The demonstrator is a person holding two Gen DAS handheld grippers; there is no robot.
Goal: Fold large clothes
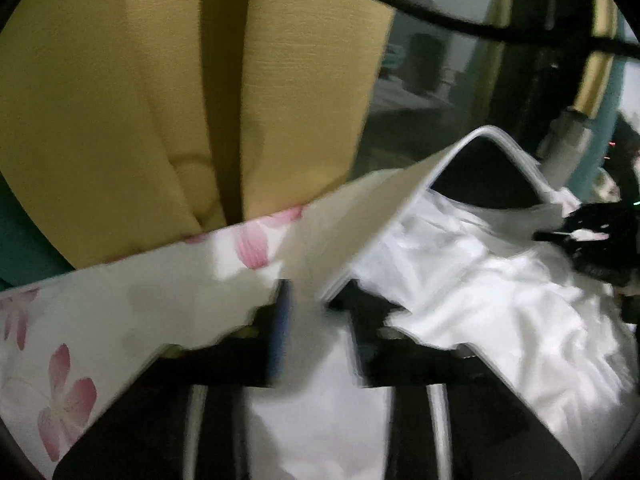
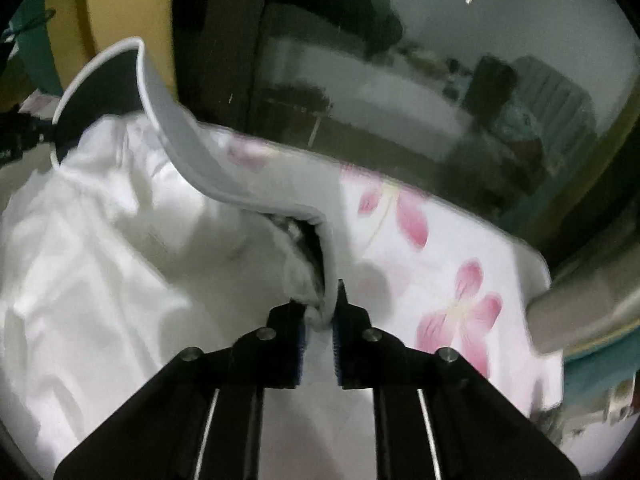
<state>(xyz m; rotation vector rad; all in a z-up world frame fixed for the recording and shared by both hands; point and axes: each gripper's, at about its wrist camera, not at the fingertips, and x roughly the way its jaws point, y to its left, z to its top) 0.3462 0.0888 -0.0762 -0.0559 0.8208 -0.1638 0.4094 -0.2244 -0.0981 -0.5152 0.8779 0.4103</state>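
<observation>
A large white garment (image 1: 500, 292) lies crumpled on a flowered bed sheet (image 1: 120, 304). Its stiff pale band (image 1: 344, 232) rises off the bed in an arch with a dark underside. One end of the band runs down between the fingers of my left gripper (image 1: 316, 316), whose jaws stand apart around it without pressing. In the right wrist view the same band (image 2: 192, 160) comes down into my right gripper (image 2: 320, 320), whose pads pinch a bunched bit of it. The white garment (image 2: 100, 260) spreads out to the left.
The sheet (image 2: 460, 272) is white with pink flowers and ends at the bed's far edge. A yellow curtain (image 1: 160, 100) hangs behind the bed, beside a dark glass pane (image 2: 420, 100) that mirrors the room. A black cable (image 1: 440, 16) crosses above.
</observation>
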